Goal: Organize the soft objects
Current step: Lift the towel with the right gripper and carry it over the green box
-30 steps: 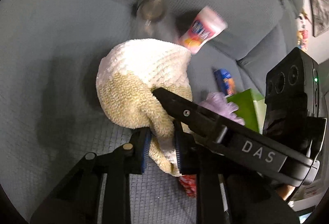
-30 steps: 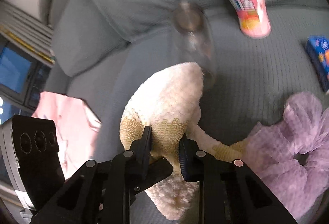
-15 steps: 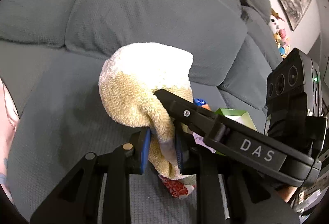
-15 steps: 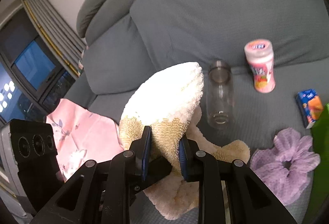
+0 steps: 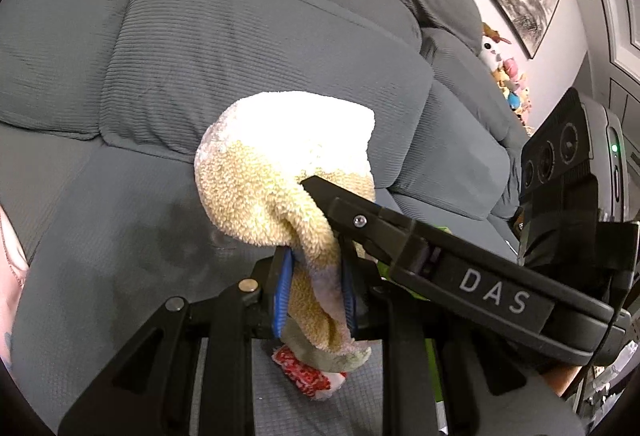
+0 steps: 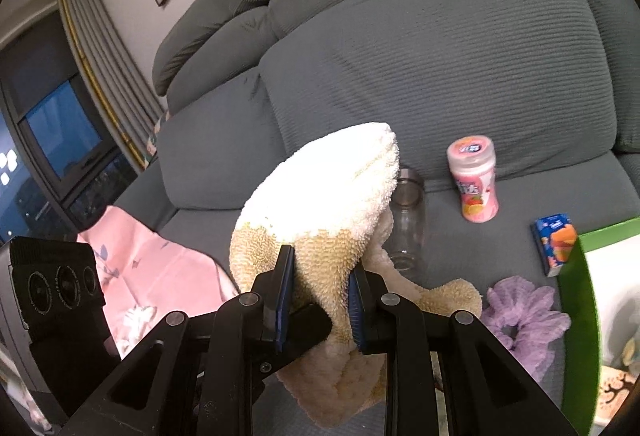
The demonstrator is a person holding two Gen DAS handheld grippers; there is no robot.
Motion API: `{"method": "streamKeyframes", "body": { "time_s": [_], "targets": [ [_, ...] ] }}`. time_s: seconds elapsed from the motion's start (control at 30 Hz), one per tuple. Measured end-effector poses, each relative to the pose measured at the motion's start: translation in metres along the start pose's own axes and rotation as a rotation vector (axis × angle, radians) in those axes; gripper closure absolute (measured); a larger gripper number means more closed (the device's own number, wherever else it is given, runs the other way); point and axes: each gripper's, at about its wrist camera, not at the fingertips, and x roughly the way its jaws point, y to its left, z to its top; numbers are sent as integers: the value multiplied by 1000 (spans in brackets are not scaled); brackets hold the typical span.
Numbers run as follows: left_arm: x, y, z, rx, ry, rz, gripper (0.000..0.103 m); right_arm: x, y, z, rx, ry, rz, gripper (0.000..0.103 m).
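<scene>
Step in hand: cream-and-tan terry towel (image 5: 280, 171) held up over grey corduroy sofa seat (image 5: 104, 236); judged mid-fold or mid-carry.
Method advised: keep both grips level and apart enough to hold cloth taut; lower hanging tail first onto seat, then lay upper part over it; release one side only once cloth rests.
Clearance: keep trailing tail away from clear glass jar (image 6: 406, 224) standing just behind towel, and from pink plastic bottle (image 6: 476, 181) toward seat's back edge; either judged easy to tip.
Left gripper (image 5: 314, 290): jaws nearly closed, blue pads pinching a bunched fold of towel; loose end hanging below pads.
Right gripper (image 6: 320, 300): jaws narrowed onto thick tan part of towel, pads pressed into pile on both sides.
Towel location: off the seat in upper part, raised between both grippers; lower tail seen in right view reaching seat near purple fabric scrunchie (image 6: 524, 316).
Other items: pink printed cloth (image 6: 152, 276) at seat's left; green-rimmed box (image 6: 580, 296) at right edge; small blue carton (image 6: 554, 240) beside it.
Risk: thick pile may slip from pads if tugged sideways.
</scene>
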Motion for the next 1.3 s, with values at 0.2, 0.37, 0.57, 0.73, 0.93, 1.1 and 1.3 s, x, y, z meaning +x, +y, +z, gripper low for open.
{"method": "streamKeyframes", "body": {
  "time_s": [0.2, 0.37, 0.57, 0.73, 0.93, 1.1, 1.3],
  "targets": [
    [-4, -14, 0, 19, -25, -36, 85, -17, 1, 2, -16, -35, -36, 77],
    [-3, -21, 0, 29, -26, -55, 85, -24, -1, 3, -15, -47, -57, 77],
    [-6, -39, 0, 55, -42, -82, 85, -46, -3, 3, -11, -87, -85, 77],
    [-2, -67, 2, 112, -33, -125, 85, -75, -13, 5, 19, -142, -123, 77],
    [13, -107, -2, 176, -22, -180, 84, -110, -37, 4, 38, -206, -203, 77],
    [36, -141, -4, 214, 17, -225, 84, -133, -69, 4, 122, -252, -235, 76],
    [71, -171, -12, 226, 101, -294, 84, -155, -111, -5, 234, -273, -307, 76]
  ]
}}
